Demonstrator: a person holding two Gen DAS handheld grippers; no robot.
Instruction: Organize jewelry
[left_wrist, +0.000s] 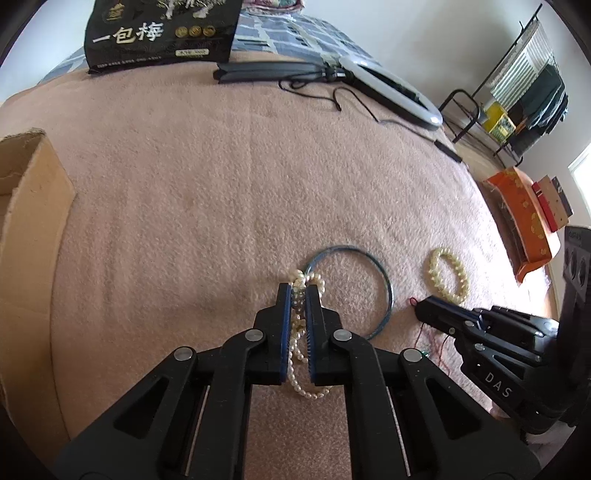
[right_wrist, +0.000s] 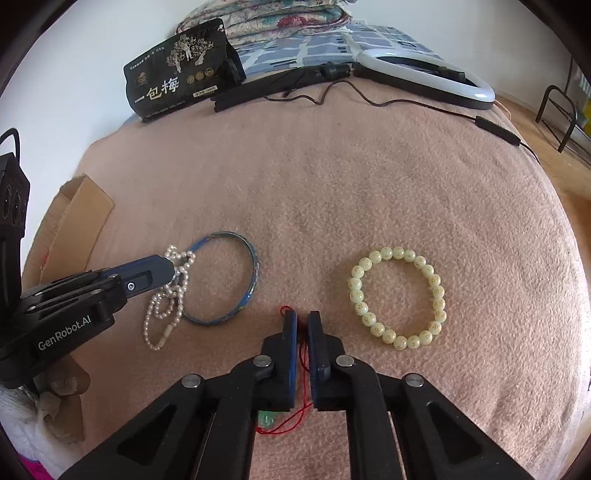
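Observation:
On the pink blanket (left_wrist: 221, 192) my left gripper (left_wrist: 299, 290) is shut on a white pearl necklace (left_wrist: 301, 365), whose loops trail between and below the fingers. The same necklace (right_wrist: 166, 306) shows in the right wrist view, pinched by the left gripper (right_wrist: 168, 271). A blue bangle (left_wrist: 384, 284) (right_wrist: 251, 284) lies flat, touching the pearls. My right gripper (right_wrist: 302, 317) (left_wrist: 419, 308) is shut on a red cord (right_wrist: 301, 417) that carries a small green pendant (right_wrist: 266, 419). A pale green bead bracelet (right_wrist: 397, 299) (left_wrist: 448, 275) lies to the right of it, apart from both grippers.
A cardboard box (left_wrist: 26, 221) (right_wrist: 74, 221) stands at the left edge. At the far end lie a black snack bag (right_wrist: 177, 74), a folded black stand (left_wrist: 266, 70) and a ring light (right_wrist: 428, 74) with its cable. An orange box (left_wrist: 524, 218) sits off the bed's right side.

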